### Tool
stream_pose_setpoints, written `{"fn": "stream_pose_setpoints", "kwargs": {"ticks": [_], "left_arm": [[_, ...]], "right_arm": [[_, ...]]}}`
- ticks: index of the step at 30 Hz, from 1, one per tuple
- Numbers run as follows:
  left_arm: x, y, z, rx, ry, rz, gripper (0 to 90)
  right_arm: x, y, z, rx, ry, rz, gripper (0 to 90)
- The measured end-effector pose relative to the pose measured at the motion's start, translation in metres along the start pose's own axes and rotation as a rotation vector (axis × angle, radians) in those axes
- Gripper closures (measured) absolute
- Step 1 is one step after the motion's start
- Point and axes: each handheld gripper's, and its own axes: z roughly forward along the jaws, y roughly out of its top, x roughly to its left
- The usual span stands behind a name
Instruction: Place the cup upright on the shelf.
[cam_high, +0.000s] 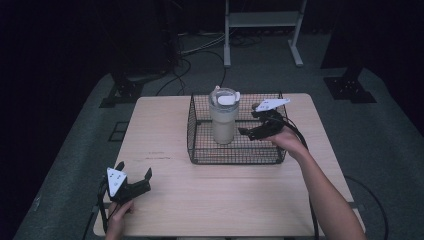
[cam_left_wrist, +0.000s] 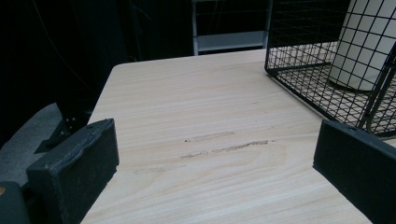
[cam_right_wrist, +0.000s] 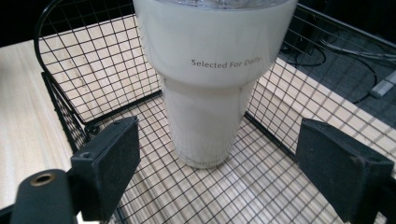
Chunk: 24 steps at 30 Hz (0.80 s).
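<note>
Inside the wire basket (cam_high: 200, 131), the right gripper (cam_high: 251, 126) faces the upright tumbler (cam_high: 223, 120) with fingers released, so closing around it seems next.

White tumbler (cam_high: 223, 120): tall, tapered, wide upper body stepping down to a narrower base, clear lid with a white tab on top. Grey print "Selected For Daily" on the upper body in the right gripper view (cam_right_wrist: 210, 70). Upright, standing on the floor of the black wire basket (cam_high: 200, 150), left half of it; centre of the high view.
</note>
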Motion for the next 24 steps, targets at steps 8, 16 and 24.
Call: {"fn": "stream_pose_setpoints", "kwargs": {"ticks": [8, 16, 24], "left_arm": [[0.0, 0.0, 0.0, 0.0, -0.007, -0.001, 0.0], [0.0, 0.0, 0.0, -0.005, -0.008, 0.004, 0.0], [0.0, 0.0, 0.0, -0.004, -0.008, 0.002, 0.0]], "right_arm": [[0.008, -0.002, -0.021, 0.002, -0.006, 0.013, 13.1], [0.015, -0.004, -0.032, -0.004, -0.001, 0.008, 13.1], [0.015, -0.012, -0.041, 0.006, 0.002, 0.007, 13.1]]}}
